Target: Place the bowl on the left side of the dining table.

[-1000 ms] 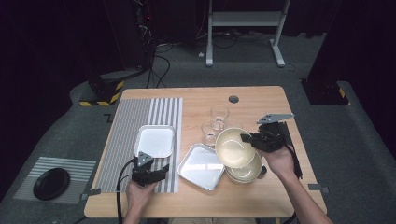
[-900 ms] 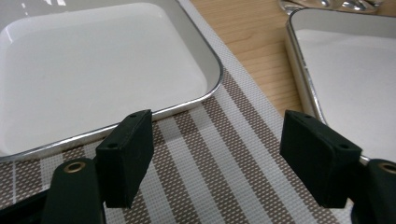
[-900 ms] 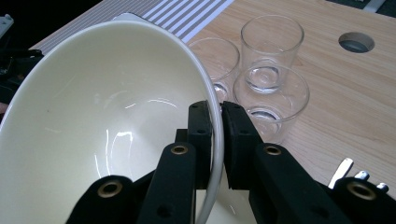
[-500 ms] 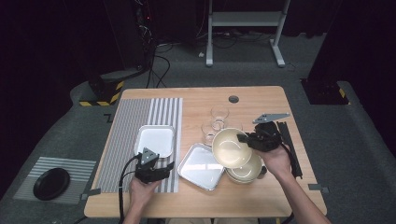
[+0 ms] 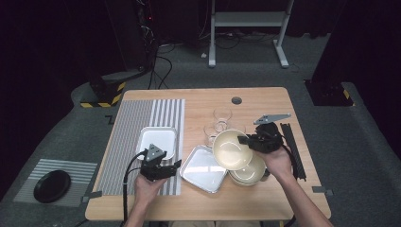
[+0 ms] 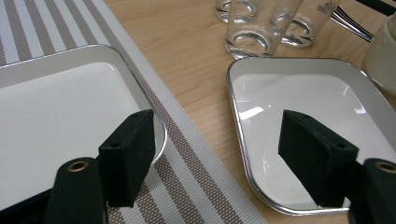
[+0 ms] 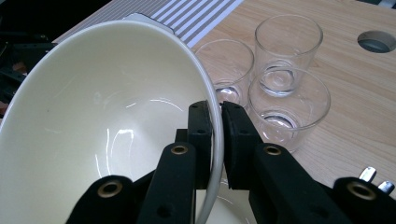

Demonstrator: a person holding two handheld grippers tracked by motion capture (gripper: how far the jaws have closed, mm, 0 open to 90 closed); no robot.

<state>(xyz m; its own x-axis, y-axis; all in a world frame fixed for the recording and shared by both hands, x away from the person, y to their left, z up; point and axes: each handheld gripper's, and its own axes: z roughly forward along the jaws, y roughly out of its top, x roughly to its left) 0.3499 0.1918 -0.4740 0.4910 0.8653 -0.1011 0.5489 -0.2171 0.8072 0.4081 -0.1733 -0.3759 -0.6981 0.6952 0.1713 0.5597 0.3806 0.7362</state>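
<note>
My right gripper (image 5: 246, 140) is shut on the rim of a cream bowl (image 5: 231, 150), holding it tilted above a second cream bowl (image 5: 250, 174) on the table. In the right gripper view its jaws (image 7: 215, 122) pinch the thin rim of the bowl (image 7: 102, 116), whose hollow faces the camera. My left gripper (image 5: 176, 165) stands open near the front edge, with nothing between its jaws. In the left gripper view it (image 6: 217, 128) hovers over the gap between a square white tray (image 6: 56, 107) on the striped placemat (image 6: 187, 177) and a second tray (image 6: 299, 93) on bare wood.
Three clear glasses (image 5: 219, 122) stand behind the bowls, seen close up (image 7: 288, 46) in the right gripper view. Dark cutlery (image 5: 289, 142) lies at the table's right. A cable hole (image 5: 236, 100) sits near the far edge. On the floor at left is a black dish (image 5: 51, 185).
My left gripper has risen a little and edged toward the trays. The right gripper and its bowl have barely shifted.
</note>
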